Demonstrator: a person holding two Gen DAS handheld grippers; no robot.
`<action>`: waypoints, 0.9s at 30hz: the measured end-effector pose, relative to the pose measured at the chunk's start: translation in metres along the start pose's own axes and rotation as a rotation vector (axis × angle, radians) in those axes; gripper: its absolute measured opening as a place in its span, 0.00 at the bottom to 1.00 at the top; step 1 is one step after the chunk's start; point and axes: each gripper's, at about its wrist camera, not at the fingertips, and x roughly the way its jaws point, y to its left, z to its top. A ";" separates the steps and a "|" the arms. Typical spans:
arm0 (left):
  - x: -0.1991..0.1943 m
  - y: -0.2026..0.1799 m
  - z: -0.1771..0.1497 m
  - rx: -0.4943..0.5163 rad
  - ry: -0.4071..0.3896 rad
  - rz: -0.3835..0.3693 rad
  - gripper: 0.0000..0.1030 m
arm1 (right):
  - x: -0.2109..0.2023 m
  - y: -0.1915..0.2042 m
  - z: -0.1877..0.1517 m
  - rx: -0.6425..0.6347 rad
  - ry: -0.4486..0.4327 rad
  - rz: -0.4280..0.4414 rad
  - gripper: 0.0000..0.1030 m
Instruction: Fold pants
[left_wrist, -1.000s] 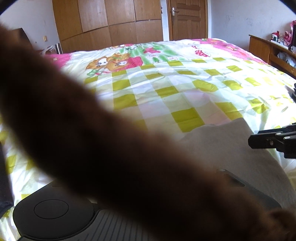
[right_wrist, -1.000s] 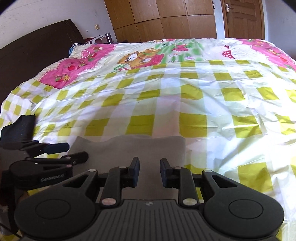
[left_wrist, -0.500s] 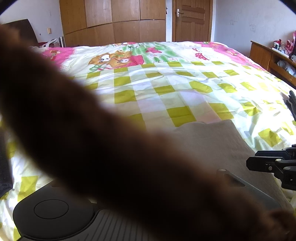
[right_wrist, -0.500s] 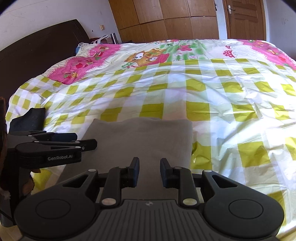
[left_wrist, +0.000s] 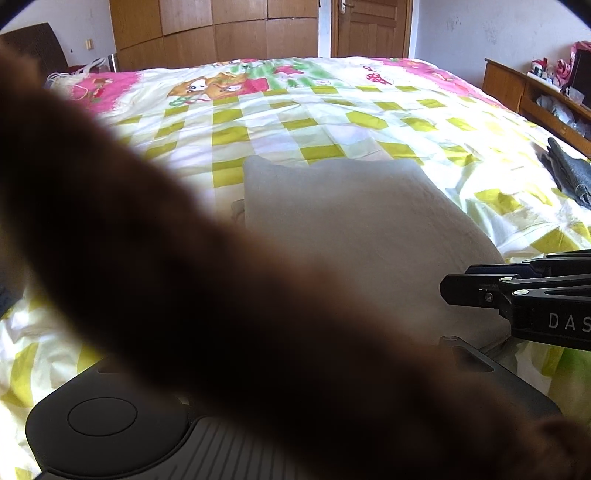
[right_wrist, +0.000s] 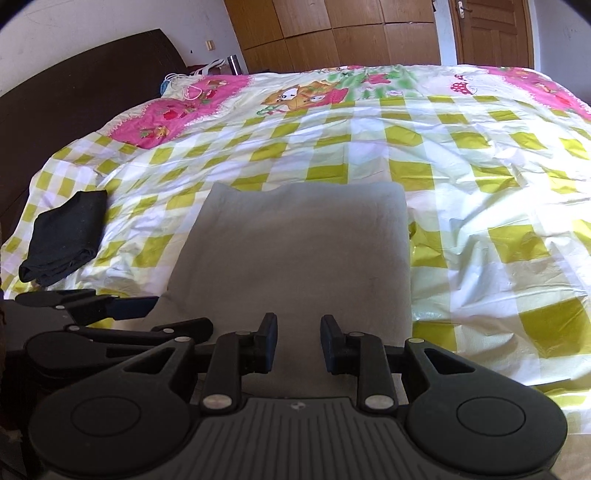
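The grey pants (right_wrist: 295, 254) lay folded into a flat rectangle on the bed (right_wrist: 480, 177), near its front edge. The right gripper (right_wrist: 298, 341) hovered over their near end, jaws parted and empty. The left gripper (right_wrist: 147, 314) sat at their left edge; a blurred brown shape hid its fingers, so its state could not be told. A folded black garment (right_wrist: 62, 240) lay well to the left.

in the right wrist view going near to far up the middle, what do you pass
right gripper → grey folded pants → yellow-checked bedspread → cartoon animal print → wooden wardrobe
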 end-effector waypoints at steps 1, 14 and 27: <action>-0.001 0.001 0.000 -0.008 -0.001 -0.003 0.58 | -0.002 -0.001 -0.001 0.008 -0.008 -0.003 0.39; -0.008 0.000 -0.011 -0.012 -0.009 -0.030 0.62 | -0.003 -0.010 -0.016 0.054 0.012 -0.015 0.40; -0.008 -0.005 -0.017 -0.001 -0.002 -0.034 0.67 | -0.008 -0.014 -0.021 0.086 -0.017 -0.001 0.43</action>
